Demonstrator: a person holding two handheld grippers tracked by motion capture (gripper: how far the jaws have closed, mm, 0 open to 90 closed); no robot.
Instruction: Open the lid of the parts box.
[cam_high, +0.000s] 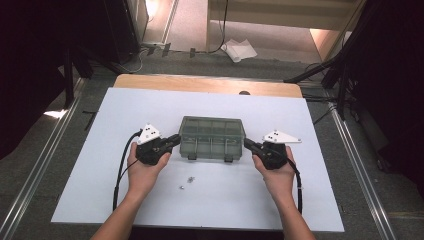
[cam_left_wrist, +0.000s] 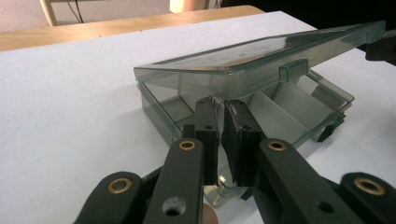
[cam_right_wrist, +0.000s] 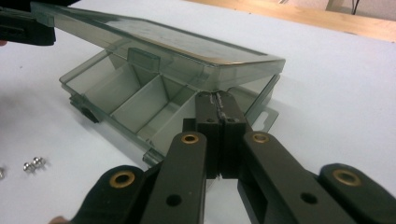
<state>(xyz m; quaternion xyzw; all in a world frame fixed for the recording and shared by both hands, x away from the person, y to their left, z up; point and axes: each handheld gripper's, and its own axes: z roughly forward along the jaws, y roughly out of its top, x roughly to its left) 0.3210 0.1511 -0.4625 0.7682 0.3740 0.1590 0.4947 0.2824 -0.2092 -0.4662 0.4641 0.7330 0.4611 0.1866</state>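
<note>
A smoky clear plastic compartment box (cam_high: 211, 137) lies at the middle of the white board. Its lid (cam_left_wrist: 243, 56) is raised part way over the empty divided base (cam_right_wrist: 140, 100). My left gripper (cam_high: 175, 140) is at the box's left end; its jaws (cam_left_wrist: 219, 105) are all but shut, tips just under the lid's end rim, holding nothing. My right gripper (cam_high: 247, 143) is at the right end. Its jaws (cam_right_wrist: 219, 98) are shut, and their tips also sit under the lid's (cam_right_wrist: 154, 39) rim. Each gripper view shows the other gripper at the lid's far corner.
A few small metal screws (cam_high: 186, 183) lie on the white board (cam_high: 150, 105) just in front of the box, also seen as screws (cam_right_wrist: 35, 164) at the left. A wooden table edge (cam_high: 200, 84) runs behind the board. Crumpled paper (cam_high: 239, 50) lies on the floor beyond.
</note>
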